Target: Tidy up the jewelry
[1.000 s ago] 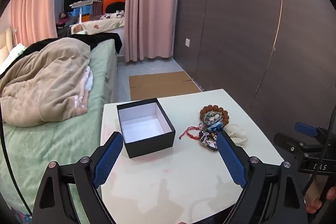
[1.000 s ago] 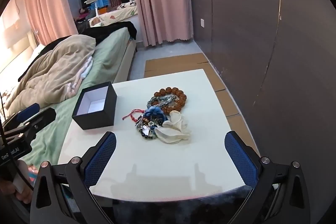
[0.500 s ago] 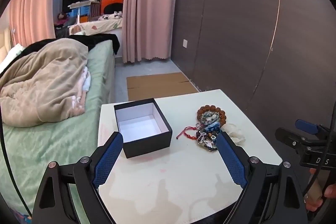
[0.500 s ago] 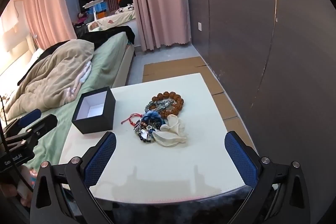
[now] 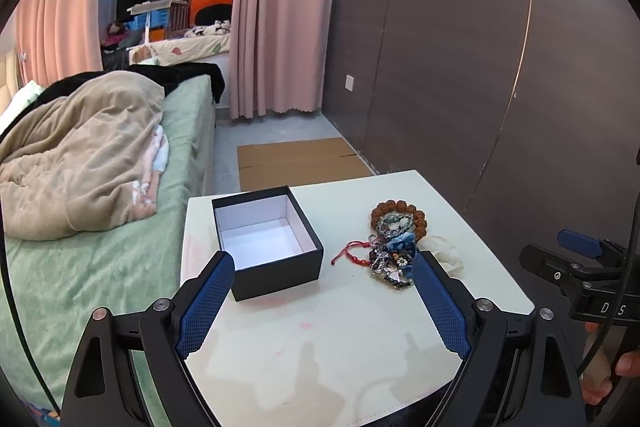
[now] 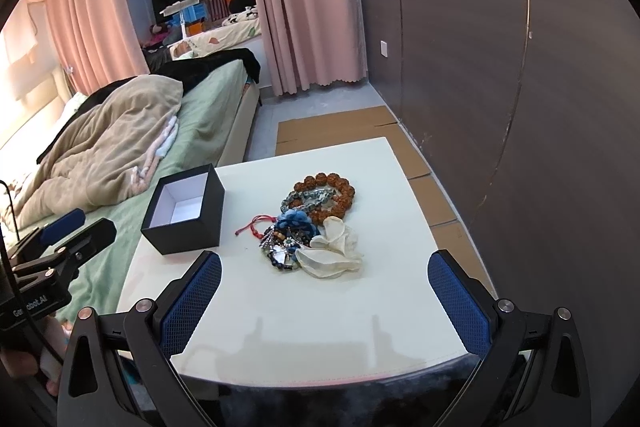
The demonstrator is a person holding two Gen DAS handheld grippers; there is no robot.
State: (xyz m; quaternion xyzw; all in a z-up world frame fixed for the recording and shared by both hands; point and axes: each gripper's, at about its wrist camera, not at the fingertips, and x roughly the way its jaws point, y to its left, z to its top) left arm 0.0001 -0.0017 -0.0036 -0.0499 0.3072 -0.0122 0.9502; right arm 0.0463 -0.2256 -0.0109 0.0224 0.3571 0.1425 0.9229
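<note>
Left wrist view
Left gripper (image 5: 322, 301): hanging over the near part of the white table (image 5: 340, 359), its blue pads spread wide with nothing between them.
Black box (image 5: 267, 241): sitting lidless on the table's left side, showing a white inside with nothing in it; the left pad is overlapping its near corner in the picture, and whether they touch I cannot tell.
Jewelry pile (image 5: 394, 247): lying on the table to the right of the box and apart from it, a brown bead bracelet (image 5: 398, 211) at the far end, a red cord (image 5: 352, 254) trailing toward the box.
Right gripper (image 5: 576, 267): showing at the right edge, held by a hand (image 5: 616, 363); only one blue pad is appearing here.

Right wrist view
Right gripper (image 6: 324, 303): hovering above the table's near edge, jaws standing wide apart and holding nothing.
Jewelry pile (image 6: 308, 227): lying mid-table beyond the pads, a white piece (image 6: 332, 255) resting against its near right side.
Black box (image 6: 186, 213): standing left of the pile.
Bed (image 6: 120, 147): running along the left, carrying a beige blanket.
</note>
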